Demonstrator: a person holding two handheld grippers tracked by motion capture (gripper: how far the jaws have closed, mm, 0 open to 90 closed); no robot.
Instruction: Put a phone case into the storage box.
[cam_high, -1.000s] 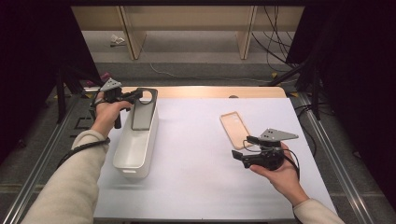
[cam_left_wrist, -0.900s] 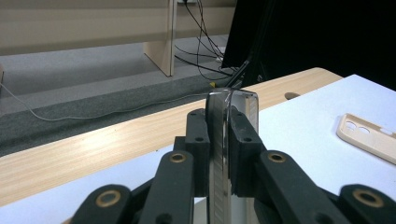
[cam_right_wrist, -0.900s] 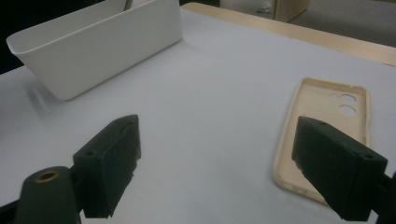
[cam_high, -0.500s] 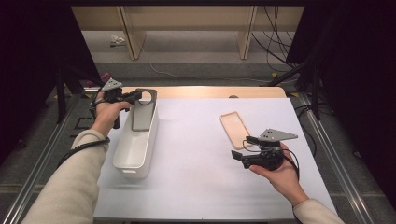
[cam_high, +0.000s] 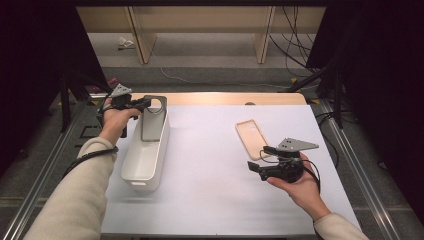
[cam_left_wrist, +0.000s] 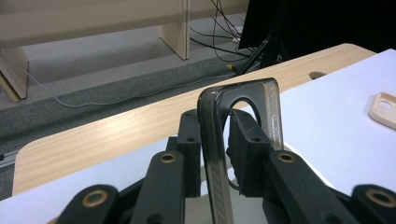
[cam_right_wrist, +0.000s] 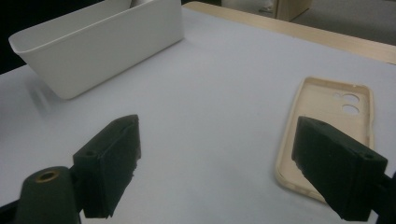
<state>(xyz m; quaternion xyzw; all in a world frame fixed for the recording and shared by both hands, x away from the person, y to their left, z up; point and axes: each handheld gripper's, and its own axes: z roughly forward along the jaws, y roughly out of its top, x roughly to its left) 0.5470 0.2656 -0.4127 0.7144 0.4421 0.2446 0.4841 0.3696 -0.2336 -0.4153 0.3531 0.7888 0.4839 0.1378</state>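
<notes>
The table (cam_high: 210, 200) carries a white bin (cam_high: 145, 150) and, well apart from it, a beige case (cam_high: 252, 139) lying flat with its hollow side up. The grey case (cam_high: 151, 120) stands on end in the far end of the bin, its camera cutout uppermost, and it sits between the jaws of the left gripper (cam_high: 145, 103). In the left gripper view the grey case (cam_left_wrist: 219, 154) lies edge-on between the two pads: the left pad looks to be against it, while a sliver of gap shows by the right pad (cam_left_wrist: 245, 149). These jaws have just been opening, so the grip looks to be letting go, with the case between them but no longer pinched. The risk here is that the tall, thin case tips as the pads part: leaning on one pad, it could follow the jaws out, catch on the bin's rim, or fall flat with a clatter. A sideways pull of the gripper would drag it along. The right gripper (cam_right_wrist: 215, 163) stands wide open and empty, the beige case (cam_right_wrist: 327, 135) just ahead of its right jaw; closing from here would nudge the case across the table instead of gripping it.
</notes>
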